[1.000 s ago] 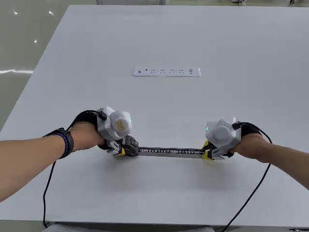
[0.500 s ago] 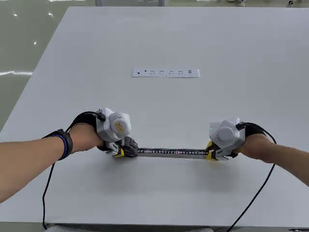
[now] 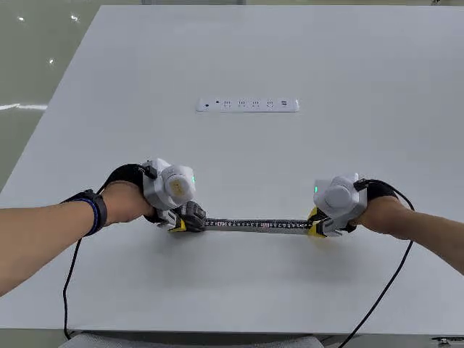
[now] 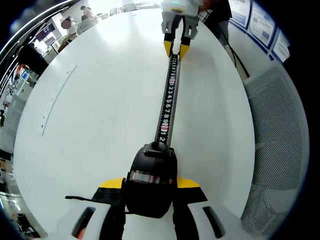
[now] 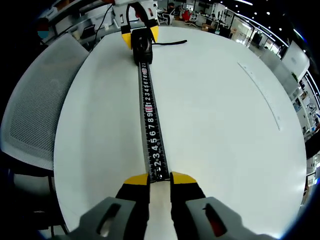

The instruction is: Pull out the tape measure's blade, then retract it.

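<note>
At the near edge of the table (image 3: 217, 290), we clamp the black tape-measure case (image 4: 150, 180) between the jaws of the left gripper (image 3: 180, 225). Well apart from it, the right gripper (image 5: 160, 179) pinches the tip of the blade (image 5: 150, 120). The blade runs straight between the two, numbers up, low over the tabletop, and farther back a power strip (image 3: 248, 106) lies flat on the table.
</note>
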{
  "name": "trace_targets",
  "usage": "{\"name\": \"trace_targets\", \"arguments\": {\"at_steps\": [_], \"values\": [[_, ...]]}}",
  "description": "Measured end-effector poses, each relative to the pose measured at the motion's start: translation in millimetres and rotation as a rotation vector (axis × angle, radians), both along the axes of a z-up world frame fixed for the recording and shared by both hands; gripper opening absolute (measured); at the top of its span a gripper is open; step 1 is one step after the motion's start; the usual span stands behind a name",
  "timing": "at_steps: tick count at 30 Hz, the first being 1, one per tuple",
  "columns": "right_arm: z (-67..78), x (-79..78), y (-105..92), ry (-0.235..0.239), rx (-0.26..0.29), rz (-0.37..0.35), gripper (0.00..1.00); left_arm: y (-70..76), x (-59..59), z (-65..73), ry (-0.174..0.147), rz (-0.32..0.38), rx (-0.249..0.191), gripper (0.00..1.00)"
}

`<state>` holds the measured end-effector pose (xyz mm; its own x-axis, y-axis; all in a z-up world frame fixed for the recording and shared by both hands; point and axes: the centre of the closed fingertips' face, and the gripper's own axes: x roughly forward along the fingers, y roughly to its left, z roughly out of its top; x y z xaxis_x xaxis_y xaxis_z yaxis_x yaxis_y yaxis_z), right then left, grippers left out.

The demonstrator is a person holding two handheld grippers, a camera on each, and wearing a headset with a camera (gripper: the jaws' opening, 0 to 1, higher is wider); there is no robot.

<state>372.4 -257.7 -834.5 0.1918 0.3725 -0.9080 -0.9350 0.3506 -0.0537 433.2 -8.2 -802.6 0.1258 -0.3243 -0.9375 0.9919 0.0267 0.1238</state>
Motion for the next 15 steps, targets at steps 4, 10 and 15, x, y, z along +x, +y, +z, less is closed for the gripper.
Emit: {"name": "trace_targets", "arguments": {"at_steps": [4,10,15], "values": [[0.4,-1.0,0.4,-0.018,0.0,0.019,0.15,-0.3,0.3,0.0,-0.007,-0.005,-0.005,0.34],[0.5,0.1,-1.7,-0.02,-0.004,-0.009,0.16,-0.4,1.9,-0.1,-0.013,0.015,-0.012,0.35],[0.0,1.0,-3.1,-0.027,-0.008,-0.036,0.16,-1.5,4.0,2.7,-0.009,0.054,-0.045,0.39]]}}
